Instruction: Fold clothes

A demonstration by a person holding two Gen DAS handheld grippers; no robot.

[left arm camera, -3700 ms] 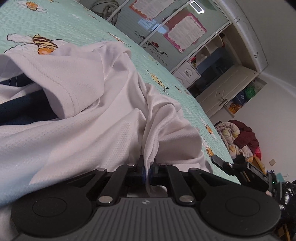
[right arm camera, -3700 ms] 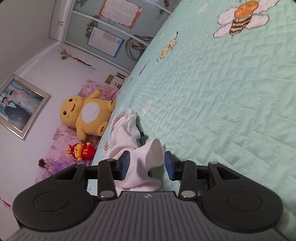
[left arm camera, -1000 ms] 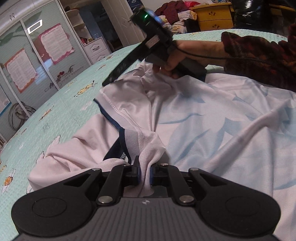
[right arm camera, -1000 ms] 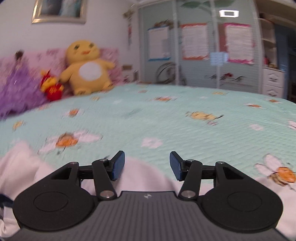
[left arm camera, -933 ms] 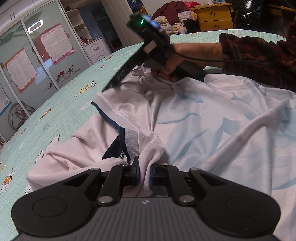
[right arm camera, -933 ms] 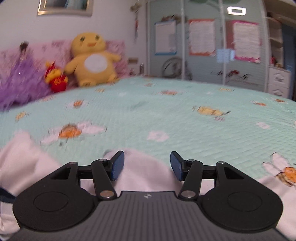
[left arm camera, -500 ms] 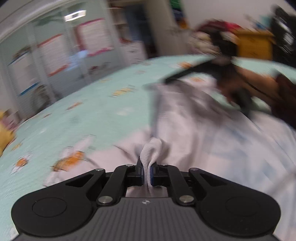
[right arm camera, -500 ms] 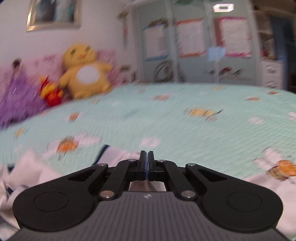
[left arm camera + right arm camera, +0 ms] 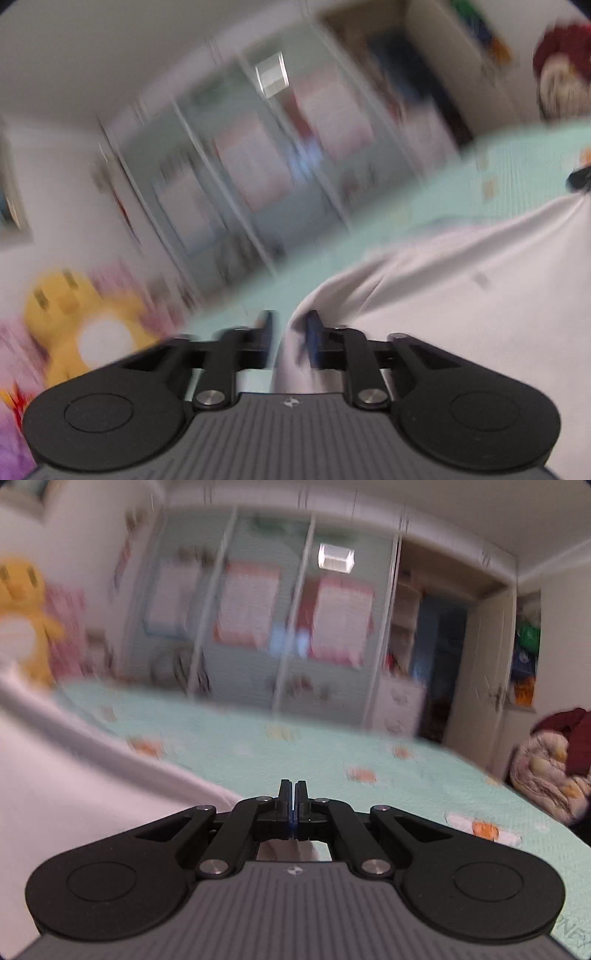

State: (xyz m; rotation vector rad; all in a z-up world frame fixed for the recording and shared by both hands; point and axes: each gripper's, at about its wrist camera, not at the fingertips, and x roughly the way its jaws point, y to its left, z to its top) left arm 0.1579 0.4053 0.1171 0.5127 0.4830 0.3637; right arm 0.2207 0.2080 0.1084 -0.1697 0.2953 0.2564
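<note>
Motion-blurred view; the left tool (image 9: pixel 289 334) has parted slightly since half a second ago, white shirt (image 9: pixel 461 295) cloth loose between its fingers; the right tool (image 9: pixel 293 805) stays pinched shut, cloth apparently beneath; the shirt is lifted above the bed (image 9: pixel 332 753), likely being spread for folding.

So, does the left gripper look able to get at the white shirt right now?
Probably yes: the left gripper is open, and a fold of the white shirt sits between its fingers, with nothing in the way.
</note>
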